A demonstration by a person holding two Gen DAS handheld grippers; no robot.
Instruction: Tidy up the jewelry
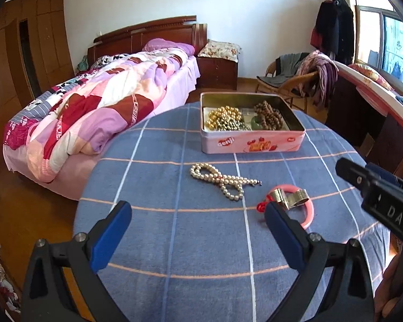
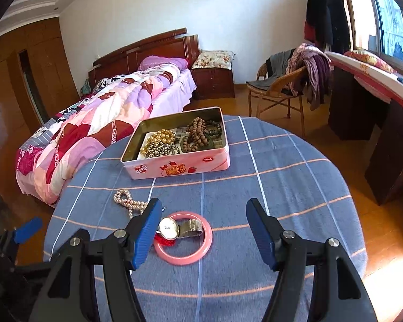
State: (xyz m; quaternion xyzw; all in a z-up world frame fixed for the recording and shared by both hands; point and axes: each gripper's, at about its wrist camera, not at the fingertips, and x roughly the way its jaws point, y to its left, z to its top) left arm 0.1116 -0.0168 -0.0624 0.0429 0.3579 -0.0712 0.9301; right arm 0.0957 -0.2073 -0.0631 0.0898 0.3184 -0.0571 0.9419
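Right gripper (image 1: 373, 185) marked "DAS"; left gripper (image 1: 197, 216) too: jaws spread, empty

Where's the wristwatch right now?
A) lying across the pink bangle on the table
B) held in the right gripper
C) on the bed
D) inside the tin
A: the wristwatch lies across the pink bangle on the table, outside the tin.

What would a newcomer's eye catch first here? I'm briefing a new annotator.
The open pink tin of beads at the table's far side, on a blue checked tablecloth. Nearer lie a pearl necklace and a pink bangle with a watch resting inside it.
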